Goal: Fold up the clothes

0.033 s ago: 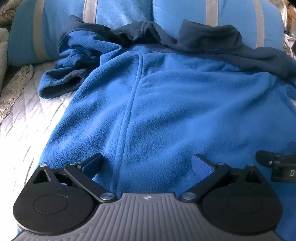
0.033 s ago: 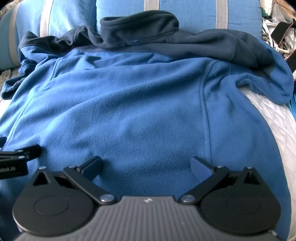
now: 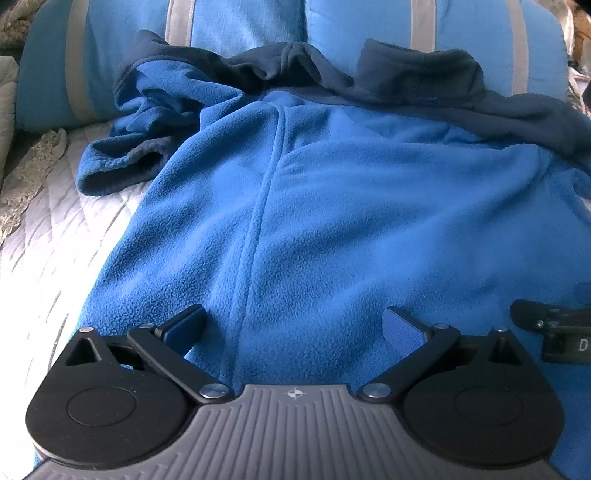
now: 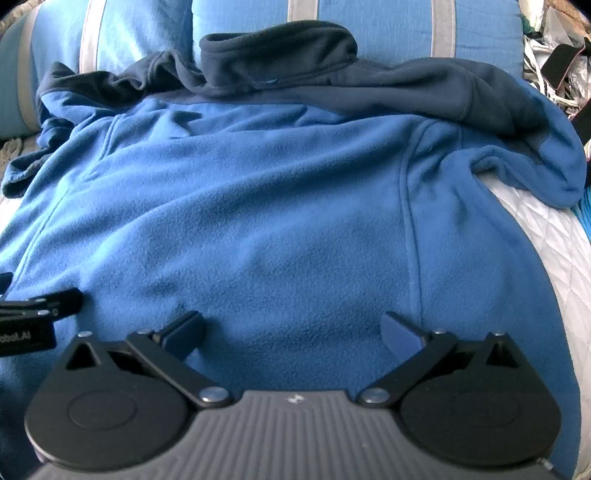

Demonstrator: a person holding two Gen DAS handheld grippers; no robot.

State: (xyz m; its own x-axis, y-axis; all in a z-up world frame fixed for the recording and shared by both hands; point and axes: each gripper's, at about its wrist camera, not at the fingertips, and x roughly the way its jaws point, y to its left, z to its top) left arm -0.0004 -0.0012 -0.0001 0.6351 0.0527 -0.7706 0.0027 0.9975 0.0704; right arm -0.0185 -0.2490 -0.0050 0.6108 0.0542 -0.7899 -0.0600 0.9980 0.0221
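A blue fleece jacket [image 3: 351, 221] with a navy collar [image 3: 417, 70] and navy shoulders lies spread flat on a bed, collar at the far end. It also fills the right wrist view [image 4: 277, 221]. My left gripper [image 3: 293, 326] is open, its fingers spread over the jacket's lower left part near a seam [image 3: 258, 221]. My right gripper [image 4: 291, 328] is open over the lower right part. Each gripper shows at the edge of the other's view. The left sleeve [image 3: 125, 162] is bunched up; the right sleeve [image 4: 535, 166] is folded back.
Blue pillows with grey stripes [image 3: 236, 22] stand behind the collar. A white quilted bedspread [image 3: 55, 240] shows left of the jacket and on the right [image 4: 554, 258]. Lace fabric [image 3: 33, 162] lies at the far left. Clutter [image 4: 561, 55] sits past the bed's right edge.
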